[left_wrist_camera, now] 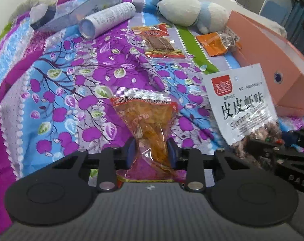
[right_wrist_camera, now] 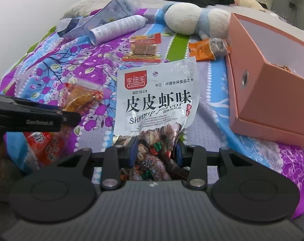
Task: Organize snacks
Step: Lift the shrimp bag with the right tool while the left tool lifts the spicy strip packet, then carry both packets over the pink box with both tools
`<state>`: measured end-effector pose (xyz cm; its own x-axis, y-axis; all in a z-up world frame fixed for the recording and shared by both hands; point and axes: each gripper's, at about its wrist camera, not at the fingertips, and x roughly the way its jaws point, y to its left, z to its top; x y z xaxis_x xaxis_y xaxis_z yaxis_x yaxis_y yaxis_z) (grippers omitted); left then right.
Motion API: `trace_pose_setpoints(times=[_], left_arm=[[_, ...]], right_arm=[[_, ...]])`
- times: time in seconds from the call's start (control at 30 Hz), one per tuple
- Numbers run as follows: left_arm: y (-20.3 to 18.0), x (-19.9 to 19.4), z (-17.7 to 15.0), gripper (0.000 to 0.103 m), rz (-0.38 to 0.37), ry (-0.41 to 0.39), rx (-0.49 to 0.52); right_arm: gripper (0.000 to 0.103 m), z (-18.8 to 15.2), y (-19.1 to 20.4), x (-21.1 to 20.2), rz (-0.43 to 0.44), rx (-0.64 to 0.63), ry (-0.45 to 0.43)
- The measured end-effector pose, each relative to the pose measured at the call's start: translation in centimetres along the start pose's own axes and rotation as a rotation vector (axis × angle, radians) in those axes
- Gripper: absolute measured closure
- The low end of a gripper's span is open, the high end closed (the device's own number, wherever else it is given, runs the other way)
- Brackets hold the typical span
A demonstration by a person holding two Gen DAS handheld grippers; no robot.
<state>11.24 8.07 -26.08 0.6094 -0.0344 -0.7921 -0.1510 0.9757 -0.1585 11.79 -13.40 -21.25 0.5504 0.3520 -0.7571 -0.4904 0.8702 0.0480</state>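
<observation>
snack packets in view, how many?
4: yellow packet in left gripper, shrimp packet in right gripper, red packet and orange packet on bedspread. Box may hide more.

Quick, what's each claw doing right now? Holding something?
Left gripper: closed on the orange snack packet.
Right gripper: closed on the white shrimp snack bag.

Left gripper [left_wrist_camera: 151, 152] jaws clamped on orange snack packet [left_wrist_camera: 146, 120] above floral bedspread [left_wrist_camera: 71, 84]; white shrimp-flavour packet [left_wrist_camera: 240, 102] right, beside pink box [left_wrist_camera: 272, 60].

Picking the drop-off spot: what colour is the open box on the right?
Salmon pink box, clearest in the right wrist view.
</observation>
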Motion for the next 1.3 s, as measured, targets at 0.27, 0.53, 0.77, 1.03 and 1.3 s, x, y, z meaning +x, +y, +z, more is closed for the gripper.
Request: trace_pose_setpoints(times=[0.27,0.53,0.77,1.03,1.3], left_arm=[[-0.1,-1.9,0.1,0.066,-0.029,-0.018,-0.052],[-0.9,-5.0,2.0,0.066,-0.058,-0.068,-0.064],[-3.2,-7.0,4.1,0.066,-0.092,-0.11,-0.017],[-6.7,-7.6,7.4,0.066,-0.147,-0.155,0.02],[-11.1,-8.1,11.0,0.066,-0.226,-0.197,0.083]], right_arm=[[0.063,0.4,-0.7,-1.1,0.008,0.053,-0.023],[0.063,1.9,-1.3,-3.7,0.022,0.107,-0.079],[0.063,3.4,-1.8,-5.8,0.018,0.127,-0.139],[0.063,5.1,-4.1,-8.2,-0.025,0.179,-0.233],[0.063,6.5,-7.2,-10.9,-0.086,0.208,-0.329]])
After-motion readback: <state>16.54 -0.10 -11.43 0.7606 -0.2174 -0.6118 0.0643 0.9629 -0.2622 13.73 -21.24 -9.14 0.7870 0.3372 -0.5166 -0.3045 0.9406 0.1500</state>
